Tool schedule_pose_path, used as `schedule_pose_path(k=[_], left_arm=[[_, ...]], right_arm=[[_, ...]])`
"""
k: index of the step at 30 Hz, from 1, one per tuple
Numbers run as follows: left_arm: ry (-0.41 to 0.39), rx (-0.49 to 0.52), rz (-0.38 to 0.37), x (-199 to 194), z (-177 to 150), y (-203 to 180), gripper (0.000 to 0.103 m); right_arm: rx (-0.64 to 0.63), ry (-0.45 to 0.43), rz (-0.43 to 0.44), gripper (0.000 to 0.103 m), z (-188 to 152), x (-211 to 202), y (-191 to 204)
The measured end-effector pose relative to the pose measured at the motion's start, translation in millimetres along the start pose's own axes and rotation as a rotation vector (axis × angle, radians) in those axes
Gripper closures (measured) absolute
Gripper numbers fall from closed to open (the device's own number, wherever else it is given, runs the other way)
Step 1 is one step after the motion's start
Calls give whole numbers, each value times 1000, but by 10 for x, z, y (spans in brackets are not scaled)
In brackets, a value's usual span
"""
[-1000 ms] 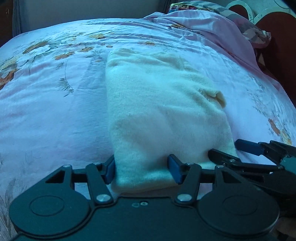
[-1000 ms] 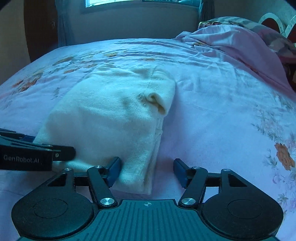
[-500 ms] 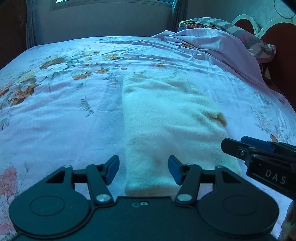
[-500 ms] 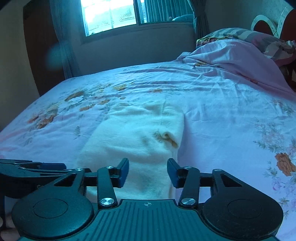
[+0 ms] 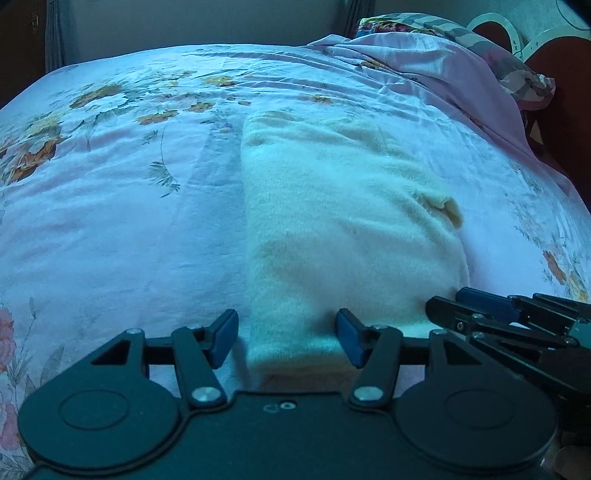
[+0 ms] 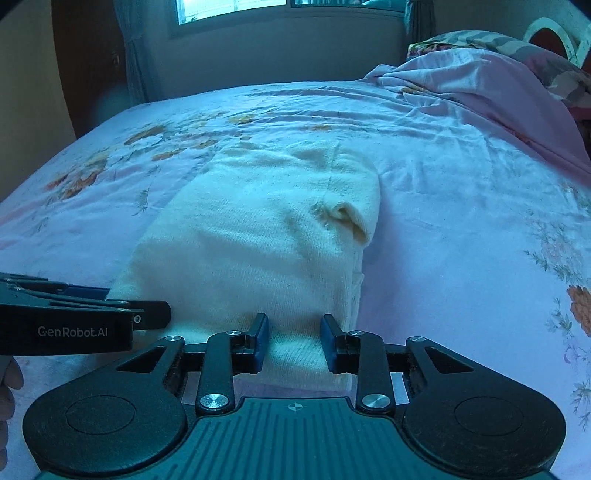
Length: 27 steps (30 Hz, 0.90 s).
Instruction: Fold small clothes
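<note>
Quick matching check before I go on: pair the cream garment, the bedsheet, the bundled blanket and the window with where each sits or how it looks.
Things:
1. cream garment
2. bedsheet
3. bundled blanket
4. window

Descriptions:
A. heaped at the far right of the bed
B. bright, on the far wall
C. folded into a long strip, near end between both grippers' fingers
D. pale pink with orange flowers, spread flat

Pairs: 1-C, 2-D, 3-A, 4-B

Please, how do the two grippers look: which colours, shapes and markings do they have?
Both the left gripper and the right gripper are black, with round discs, silver screws and two blue-padded fingers. The right one's body is ribbed; the left one's side bears white "GenRobot.AI" lettering.
</note>
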<state>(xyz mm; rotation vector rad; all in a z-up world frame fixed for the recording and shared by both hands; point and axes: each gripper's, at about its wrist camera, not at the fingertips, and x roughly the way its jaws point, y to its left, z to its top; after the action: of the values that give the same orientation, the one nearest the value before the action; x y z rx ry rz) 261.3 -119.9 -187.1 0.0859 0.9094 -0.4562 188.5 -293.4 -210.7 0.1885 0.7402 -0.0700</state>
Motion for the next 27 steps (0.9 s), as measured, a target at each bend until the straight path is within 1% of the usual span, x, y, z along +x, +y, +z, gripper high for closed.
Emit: schedule_pose_path(k=[2,4,6,7,9,10,11,12,13,17,19,21,22,24,27], left_arm=[[-13,-17,11,-23,-14,23,40],[9,-13,20,47,-35,24,37],[5,-5,20,41,-31,20,37],[3,-6,12,18,-19,24,40],[-11,-10,0,-32,13,41,41],[-19,-10,2,-46,36,54,41],[-26,-14,3,-52,66,75,41],[-28,-19,0,-50,100,99,41],[-28,-29,-2,-42,137,126,40],[-23,-88,-31,61,314,273,36],[-7,-111,-53,179,395,337,33],[13,-150,-92,312,459,407,23],[21,-172,-114,374,485,439,21],[34,-197,-154,487,534,473,20],[42,-229,-208,623,602,501,22]], right_arm=[[22,-23,12,72,-10,-63,-10],[3,-1,2,72,-27,-15,20],[9,7,5,72,-5,-9,15],[33,3,23,72,28,-41,-17],[79,-17,47,72,90,-108,-102],[104,-24,46,70,132,-128,-154],[131,-24,54,65,167,-126,-206],[157,-22,61,48,196,-111,-260],[184,-17,63,38,231,-86,-315],[245,1,87,38,368,83,-484],[297,33,115,38,429,241,-581],[374,47,159,38,462,390,-697],[407,38,178,38,479,444,-752],[452,32,209,38,530,557,-831],[473,31,250,38,623,708,-890]])
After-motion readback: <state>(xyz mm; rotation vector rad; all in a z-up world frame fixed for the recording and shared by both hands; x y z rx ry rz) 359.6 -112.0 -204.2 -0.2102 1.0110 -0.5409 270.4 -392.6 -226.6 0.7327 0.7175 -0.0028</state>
